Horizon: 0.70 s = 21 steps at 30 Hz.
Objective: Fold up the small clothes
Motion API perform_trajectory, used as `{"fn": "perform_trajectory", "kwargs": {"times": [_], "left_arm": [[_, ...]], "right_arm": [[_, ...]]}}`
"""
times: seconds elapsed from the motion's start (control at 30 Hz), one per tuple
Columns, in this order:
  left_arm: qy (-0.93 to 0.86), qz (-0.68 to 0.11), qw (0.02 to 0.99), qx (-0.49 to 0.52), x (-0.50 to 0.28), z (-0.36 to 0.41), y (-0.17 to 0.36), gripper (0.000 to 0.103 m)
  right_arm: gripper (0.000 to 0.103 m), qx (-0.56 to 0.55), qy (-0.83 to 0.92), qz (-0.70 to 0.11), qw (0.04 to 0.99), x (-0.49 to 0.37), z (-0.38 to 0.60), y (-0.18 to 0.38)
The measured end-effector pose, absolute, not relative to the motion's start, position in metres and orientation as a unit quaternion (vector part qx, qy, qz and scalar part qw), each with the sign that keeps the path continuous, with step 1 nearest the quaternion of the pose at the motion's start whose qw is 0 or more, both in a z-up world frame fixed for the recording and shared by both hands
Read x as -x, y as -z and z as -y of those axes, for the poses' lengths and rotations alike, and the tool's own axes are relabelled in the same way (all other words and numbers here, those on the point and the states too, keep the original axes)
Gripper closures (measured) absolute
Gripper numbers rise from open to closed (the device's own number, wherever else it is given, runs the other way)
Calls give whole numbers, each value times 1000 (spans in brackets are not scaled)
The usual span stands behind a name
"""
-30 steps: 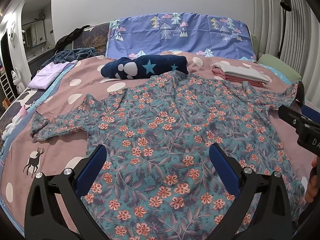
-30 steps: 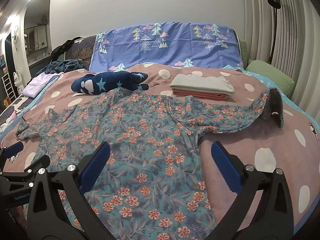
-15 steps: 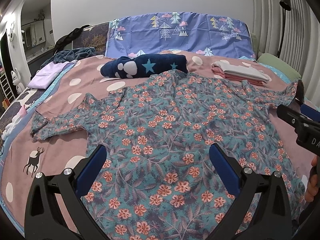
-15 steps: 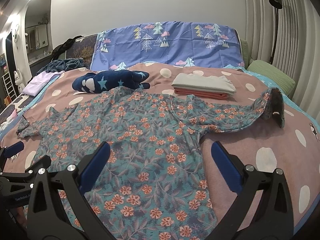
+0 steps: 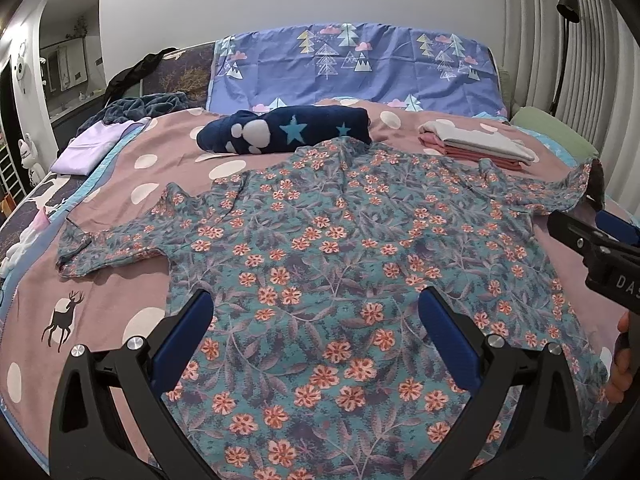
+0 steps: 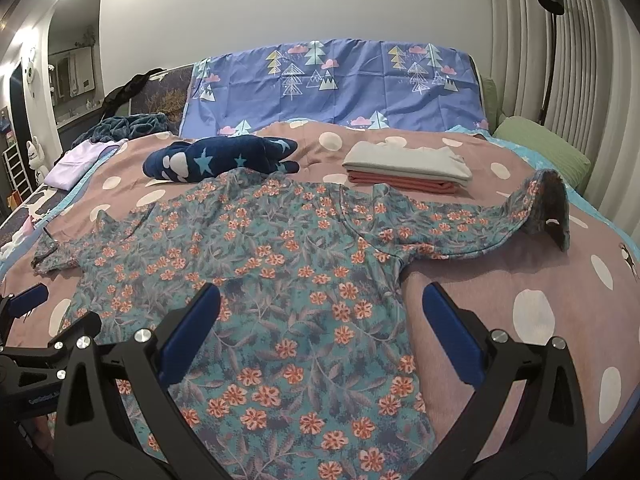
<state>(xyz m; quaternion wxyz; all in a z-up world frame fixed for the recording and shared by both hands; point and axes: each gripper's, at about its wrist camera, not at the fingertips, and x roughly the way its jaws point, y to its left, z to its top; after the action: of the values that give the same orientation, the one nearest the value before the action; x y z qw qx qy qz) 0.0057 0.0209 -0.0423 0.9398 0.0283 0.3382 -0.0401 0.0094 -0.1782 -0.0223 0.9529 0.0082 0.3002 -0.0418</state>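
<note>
A teal shirt with orange flowers [image 5: 332,248] lies spread flat on the bed, sleeves out to both sides; it also shows in the right wrist view [image 6: 280,264]. Its right sleeve cuff [image 6: 548,208] is turned up. My left gripper [image 5: 316,320] is open and empty above the shirt's lower left part. My right gripper [image 6: 320,312] is open and empty above the lower right edge of the shirt. The right gripper's body also shows in the left wrist view [image 5: 600,256], and the left gripper in the right wrist view [image 6: 28,300].
A pink dotted bedspread [image 6: 520,280] covers the bed. A rolled navy star blanket [image 5: 284,130] and a folded stack of grey and pink clothes [image 6: 404,166] lie beyond the shirt. A blue tree-print pillow [image 5: 352,64] stands at the head. A lilac cloth [image 5: 92,144] lies far left.
Both grippers have shifted slightly; the shirt sits a little farther from the cameras. Both stay open and the shirt has not moved on the bed.
</note>
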Motion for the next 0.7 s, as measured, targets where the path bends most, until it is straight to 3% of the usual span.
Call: {"fn": "perform_trajectory", "kwargs": {"times": [0.7], "left_arm": [[48,-346,937,2,-11,-35,46,1]], "right_arm": [[2,7,41,-304,952,-15,170,26]]}}
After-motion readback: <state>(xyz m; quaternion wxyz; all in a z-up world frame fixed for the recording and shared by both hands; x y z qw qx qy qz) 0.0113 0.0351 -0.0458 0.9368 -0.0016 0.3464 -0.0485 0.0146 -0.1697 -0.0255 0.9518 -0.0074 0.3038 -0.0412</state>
